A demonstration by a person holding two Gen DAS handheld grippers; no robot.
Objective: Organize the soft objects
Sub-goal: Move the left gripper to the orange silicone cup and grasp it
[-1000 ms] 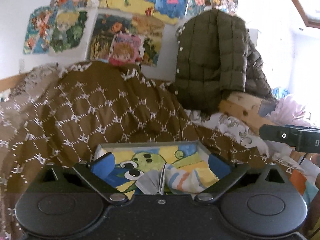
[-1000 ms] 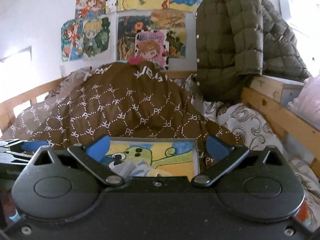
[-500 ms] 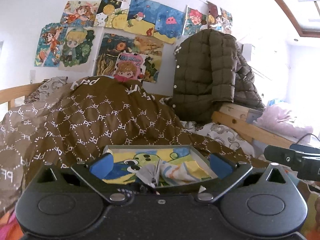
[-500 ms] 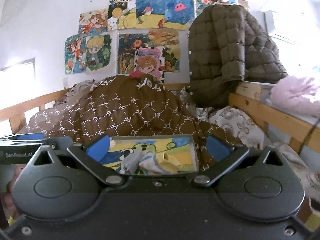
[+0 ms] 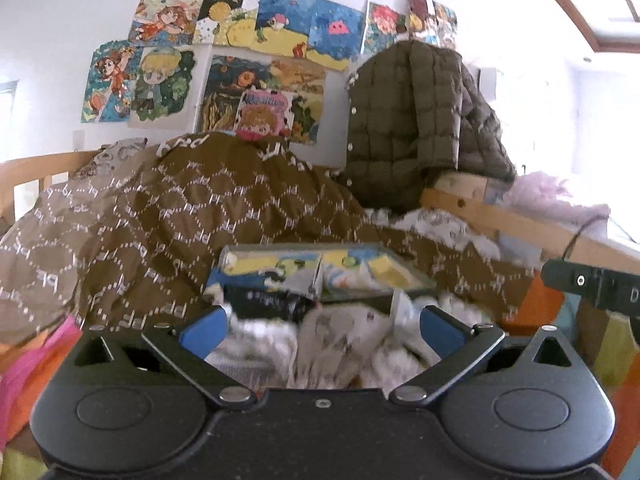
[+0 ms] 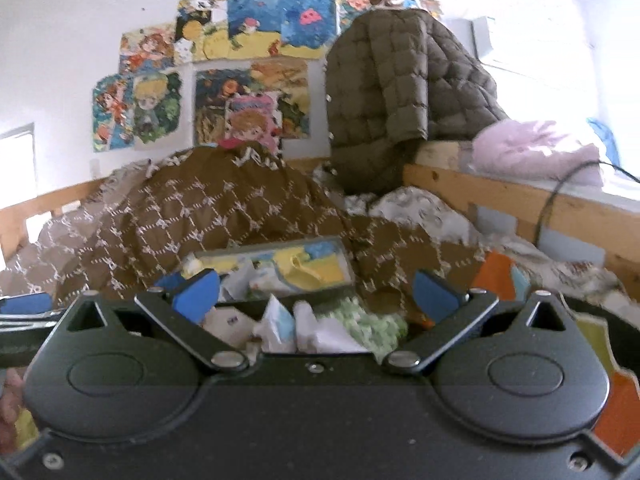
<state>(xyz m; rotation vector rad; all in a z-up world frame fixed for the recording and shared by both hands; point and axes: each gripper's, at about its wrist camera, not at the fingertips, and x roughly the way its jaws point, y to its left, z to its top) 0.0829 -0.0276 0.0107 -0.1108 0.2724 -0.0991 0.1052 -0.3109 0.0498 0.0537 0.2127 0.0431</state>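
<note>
A shallow grey box [image 5: 312,252] with a cartoon-print bottom lies on the bed and holds a few small socks [image 5: 348,276]. It also shows in the right wrist view [image 6: 280,258]. In front of it lies a pile of small soft items: white and grey socks [image 5: 336,340] in the left wrist view, white pieces and a pale green knit [image 6: 368,320] in the right wrist view. My left gripper [image 5: 322,326] is open over the pile and holds nothing. My right gripper [image 6: 316,288] is open over the pile, empty.
A brown patterned duvet [image 5: 180,216] is heaped behind the box. An olive quilted jacket [image 5: 416,120] hangs over the wooden bed frame [image 5: 500,216] at the right. Orange and pink mat tiles [image 5: 36,360] lie beside the pile. The right gripper's body [image 5: 592,284] shows at the right edge.
Both grippers have pulled back and lowered. The box now sits farther away, and the sock pile in front of it has come into view between the fingers.
</note>
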